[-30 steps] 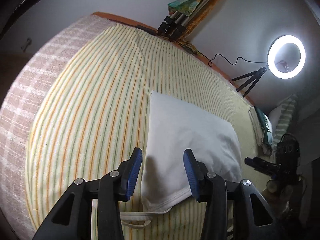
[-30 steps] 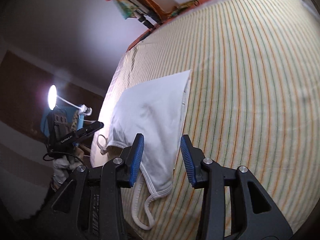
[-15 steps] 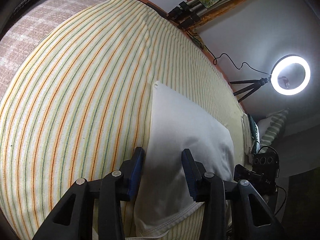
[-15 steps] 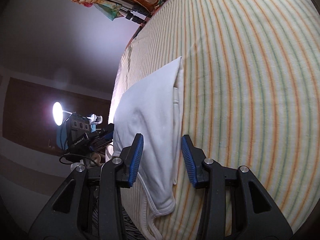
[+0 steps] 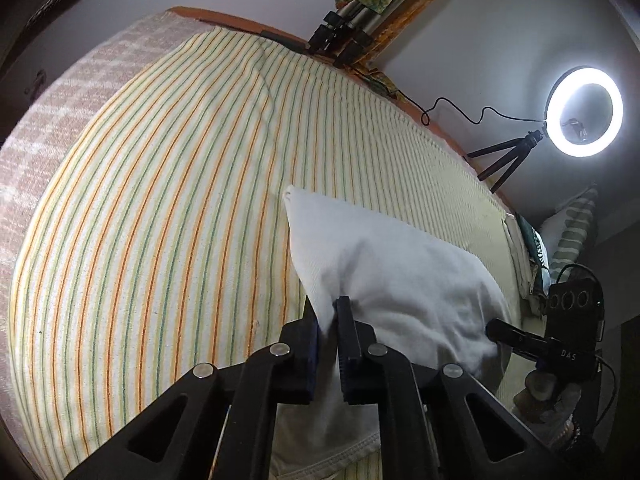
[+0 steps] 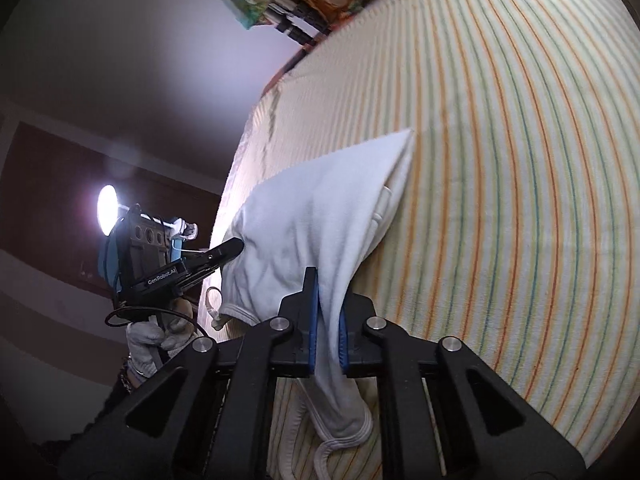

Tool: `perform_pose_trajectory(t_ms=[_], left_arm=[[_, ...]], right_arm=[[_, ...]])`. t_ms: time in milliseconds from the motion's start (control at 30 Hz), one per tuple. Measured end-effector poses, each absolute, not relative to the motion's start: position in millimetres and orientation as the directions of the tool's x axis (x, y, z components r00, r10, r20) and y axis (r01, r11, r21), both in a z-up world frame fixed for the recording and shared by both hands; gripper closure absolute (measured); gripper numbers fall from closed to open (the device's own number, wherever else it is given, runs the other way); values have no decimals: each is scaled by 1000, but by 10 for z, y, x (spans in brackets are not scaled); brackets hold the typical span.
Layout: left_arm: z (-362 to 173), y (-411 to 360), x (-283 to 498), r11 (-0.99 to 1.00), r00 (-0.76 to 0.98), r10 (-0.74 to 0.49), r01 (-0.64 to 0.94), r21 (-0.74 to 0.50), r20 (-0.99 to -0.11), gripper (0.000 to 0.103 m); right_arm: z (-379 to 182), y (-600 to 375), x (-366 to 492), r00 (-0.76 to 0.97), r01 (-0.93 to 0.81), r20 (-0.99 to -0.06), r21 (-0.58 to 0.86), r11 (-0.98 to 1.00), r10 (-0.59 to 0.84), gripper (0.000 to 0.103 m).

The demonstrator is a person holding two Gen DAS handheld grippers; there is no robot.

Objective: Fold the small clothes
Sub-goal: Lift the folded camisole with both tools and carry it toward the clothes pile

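A small white garment (image 5: 392,280) lies partly folded on a striped sheet (image 5: 160,220). My left gripper (image 5: 329,312) is shut on the garment's near left edge and lifts it a little. My right gripper (image 6: 327,300) is shut on the garment's (image 6: 312,216) near right edge. In the right wrist view the left gripper (image 6: 208,260) pinches the cloth's far side. In the left wrist view the right gripper (image 5: 520,340) shows at the garment's right edge. The ribbed hem and a strap (image 6: 332,440) hang below my right jaws.
The striped sheet (image 6: 500,180) covers a bed with a checked blanket (image 5: 48,128) at the left. A lit ring light on a tripod (image 5: 580,112) stands past the bed's far side. Tripod legs and colourful cloth (image 5: 352,32) lie at the head. A striped pillow (image 5: 572,232) sits right.
Both grippers have closed from open onto the garment's near edges. The cloth now bunches and rises between them.
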State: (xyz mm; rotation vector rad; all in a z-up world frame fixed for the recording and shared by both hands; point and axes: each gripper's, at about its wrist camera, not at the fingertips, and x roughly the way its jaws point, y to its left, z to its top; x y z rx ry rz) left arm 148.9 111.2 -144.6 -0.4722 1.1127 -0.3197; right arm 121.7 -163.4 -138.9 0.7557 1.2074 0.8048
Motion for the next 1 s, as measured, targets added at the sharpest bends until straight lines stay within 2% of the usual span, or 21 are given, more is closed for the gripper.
perform_pose_trajectory(t_ms=[233, 333, 367, 400, 433, 533, 600, 667, 700, 733, 800, 1000], left_arm=[[-1475, 1100, 1476, 863, 414, -462, 5, -505, -785, 98], [-1530, 1135, 1499, 855, 404, -469, -13, -518, -785, 87], [-1544, 1151, 1503, 853, 404, -470, -20, -521, -784, 76], [-1560, 1175, 1514, 850, 405, -471, -28, -526, -784, 71], [-1580, 1199, 1524, 838, 403, -487, -35, -545, -775, 71], [-1604, 1223, 1549, 818, 405, -510, -44, -573, -759, 72], [-1610, 1190, 1570, 812, 402, -520, -39, -582, -754, 76], [-1617, 1133, 1595, 820, 389, -519, -26, -572, -761, 87], [-1617, 1112, 1592, 825, 390, -512, -26, -565, -765, 91], [-1602, 1099, 1584, 833, 397, -499, -26, -553, -770, 93], [-1533, 1074, 1564, 845, 414, -484, -10, -535, -771, 97], [-1308, 1017, 1437, 871, 459, -455, 49, -489, -763, 98]], right_arm=[[-1309, -1545, 1223, 160, -163, -552, 803, 573, 818, 95], [-1380, -1578, 1254, 150, -133, -582, 789, 599, 799, 89], [-1409, -1610, 1248, 142, -123, -585, 790, 601, 798, 84], [-1449, -1647, 1253, 141, -104, -583, 795, 598, 800, 75], [-1488, -1691, 1248, 143, -84, -569, 808, 583, 810, 71], [-1656, -1733, 1257, 129, -17, -493, 866, 499, 860, 71], [-1698, -1691, 1262, 128, -8, -460, 885, 465, 879, 72], [-1681, -1589, 1269, 119, -30, -467, 880, 474, 876, 77], [-1663, -1526, 1268, 112, -46, -481, 871, 488, 869, 88], [-1644, -1483, 1260, 112, -58, -492, 864, 500, 863, 90], [-1561, -1449, 1236, 125, -91, -520, 842, 532, 845, 92], [-1292, -1516, 1172, 171, -164, -525, 819, 549, 834, 93]])
